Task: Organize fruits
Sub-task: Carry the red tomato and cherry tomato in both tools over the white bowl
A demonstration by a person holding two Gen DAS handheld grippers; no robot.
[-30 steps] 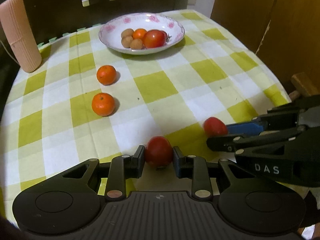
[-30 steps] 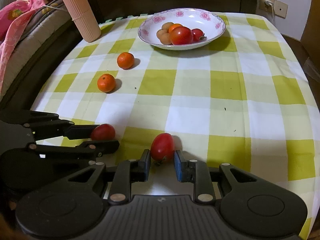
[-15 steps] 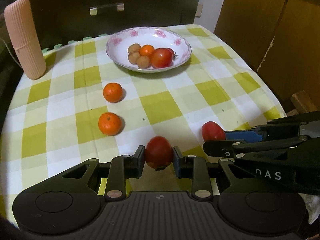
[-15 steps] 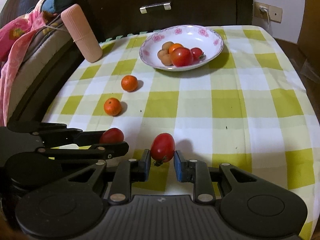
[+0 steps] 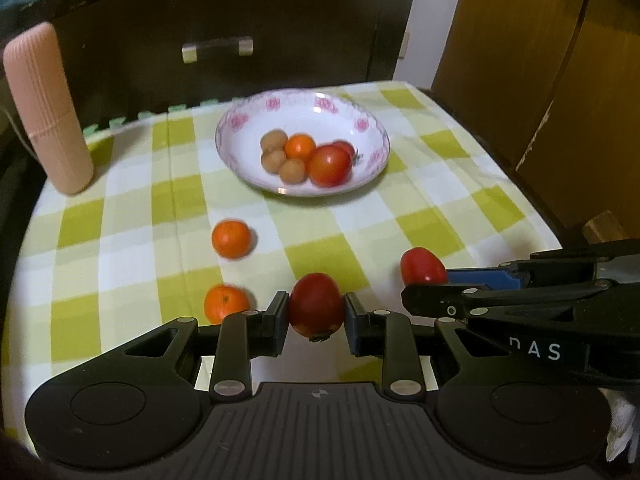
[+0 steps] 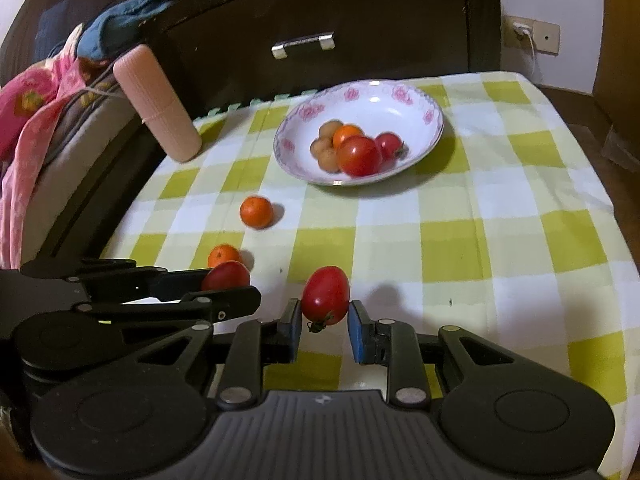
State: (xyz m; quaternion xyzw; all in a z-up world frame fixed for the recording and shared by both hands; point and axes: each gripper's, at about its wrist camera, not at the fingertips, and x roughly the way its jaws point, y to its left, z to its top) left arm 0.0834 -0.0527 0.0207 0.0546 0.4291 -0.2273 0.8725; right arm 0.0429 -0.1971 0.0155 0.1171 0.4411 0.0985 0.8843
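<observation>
I see the checked table (image 5: 420, 224) first, with the bowl (image 5: 362, 124) far across it, already holding tomatoes, an orange and small brown fruits. Two oranges, one (image 5: 232, 239) farther and one (image 5: 226, 303) nearer, lie loose on the cloth between me and the bowl.

My left gripper (image 5: 316, 320) is clenched on a tomato (image 5: 316, 304), lifted off the cloth. My right gripper (image 6: 325, 322) grips another tomato (image 6: 325, 294) near its stem end, and there the contact looks slight.

My worry is the right one: held so far back on a rounded, smooth skin, I judge it could pivot or squirt out on the way to the bowl. The grippers also sit close together, so I risk knocking one against the other. Releasing too high could scatter the bowl's pile.
</observation>
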